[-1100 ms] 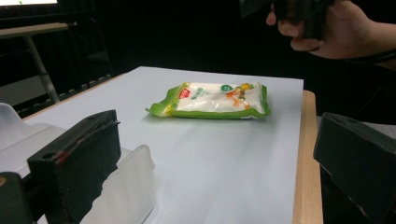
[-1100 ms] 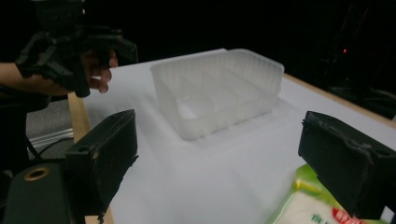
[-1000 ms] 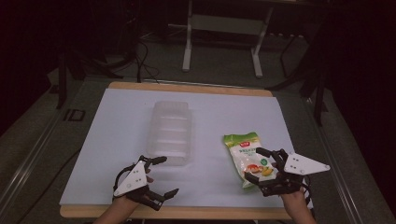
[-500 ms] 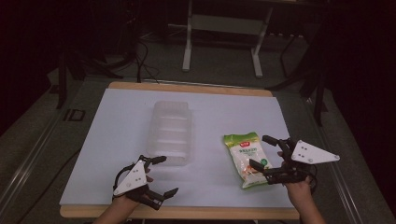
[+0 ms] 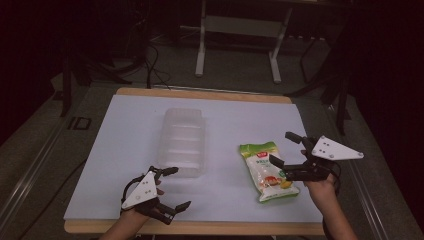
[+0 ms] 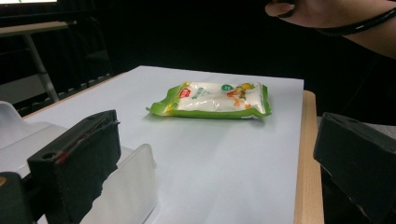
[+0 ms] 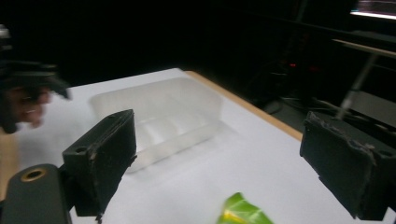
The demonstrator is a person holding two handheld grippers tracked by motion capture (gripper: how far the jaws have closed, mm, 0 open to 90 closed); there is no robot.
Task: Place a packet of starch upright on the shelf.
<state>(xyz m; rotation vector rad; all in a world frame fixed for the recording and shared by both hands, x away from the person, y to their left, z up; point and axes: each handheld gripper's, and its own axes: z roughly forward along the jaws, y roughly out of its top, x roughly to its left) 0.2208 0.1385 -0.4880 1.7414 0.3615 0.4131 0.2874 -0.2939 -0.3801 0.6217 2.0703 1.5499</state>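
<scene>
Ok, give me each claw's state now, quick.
Left claw: open, holding nothing.
Right claw: open, holding nothing, beside the snack bag.

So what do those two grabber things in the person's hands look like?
Each is black, with two chunky black jaws. The left gripper and the right gripper each carry a pale grey three-cornered plate with small dark dots on top. The right hand has a dark band around its wrist.
</scene>
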